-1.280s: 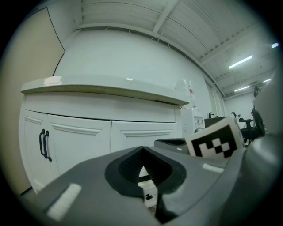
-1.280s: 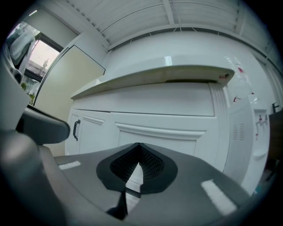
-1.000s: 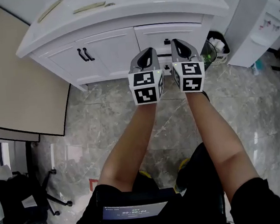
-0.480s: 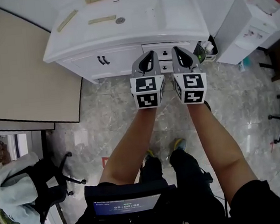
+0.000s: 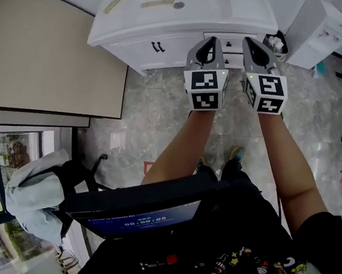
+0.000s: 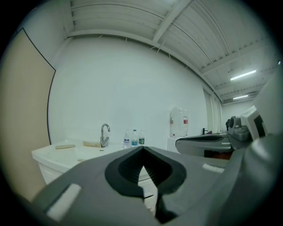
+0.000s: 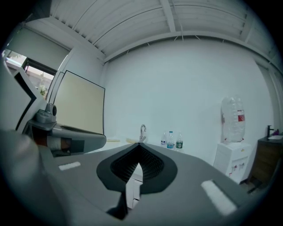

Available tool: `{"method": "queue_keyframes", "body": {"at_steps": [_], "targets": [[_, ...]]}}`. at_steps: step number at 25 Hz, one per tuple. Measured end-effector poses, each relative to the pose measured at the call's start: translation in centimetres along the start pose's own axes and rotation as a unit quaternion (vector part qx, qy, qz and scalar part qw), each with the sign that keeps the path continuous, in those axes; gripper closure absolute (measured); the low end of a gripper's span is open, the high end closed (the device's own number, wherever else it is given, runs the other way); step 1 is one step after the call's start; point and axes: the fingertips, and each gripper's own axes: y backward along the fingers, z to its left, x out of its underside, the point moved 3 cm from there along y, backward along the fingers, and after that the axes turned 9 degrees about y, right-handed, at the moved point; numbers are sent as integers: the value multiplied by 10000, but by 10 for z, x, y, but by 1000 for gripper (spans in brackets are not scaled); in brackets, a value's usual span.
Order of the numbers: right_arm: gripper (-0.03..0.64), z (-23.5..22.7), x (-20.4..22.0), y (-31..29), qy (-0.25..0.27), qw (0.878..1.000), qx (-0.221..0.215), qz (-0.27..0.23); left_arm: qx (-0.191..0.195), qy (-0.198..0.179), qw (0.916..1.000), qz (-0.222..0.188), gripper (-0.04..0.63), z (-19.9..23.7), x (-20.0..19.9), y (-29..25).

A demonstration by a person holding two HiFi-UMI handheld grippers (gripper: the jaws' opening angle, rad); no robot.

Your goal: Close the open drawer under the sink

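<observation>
Left hand-held gripper (image 5: 209,42) and right hand-held gripper (image 5: 250,40) closed, empty, facing sink cabinet (image 5: 139,45), bin (image 5: 277,42) beside it

A timer-like readout, roughly 00:00:05, is shown on the near screen (image 5: 136,218); last digit uncertain. Bottle labels (image 6: 134,141) cannot be read.

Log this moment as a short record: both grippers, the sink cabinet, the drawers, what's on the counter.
sink cabinet: white, two doors with black handles
drawers: right of the doors, partly behind the grippers; open or shut cannot be told
left gripper: jaws together, nothing between them, in the air, not touching the cabinet
right gripper: jaws together, empty, beside the left one
counter: faucet, three bottles
</observation>
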Motion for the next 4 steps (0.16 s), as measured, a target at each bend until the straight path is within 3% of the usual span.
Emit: {"method": "queue_keyframes", "body": {"at_steps": [4], "targets": [[595, 17, 5, 19, 58, 9999, 13, 122, 18, -31, 10000, 67, 594, 3, 7, 21]]}}
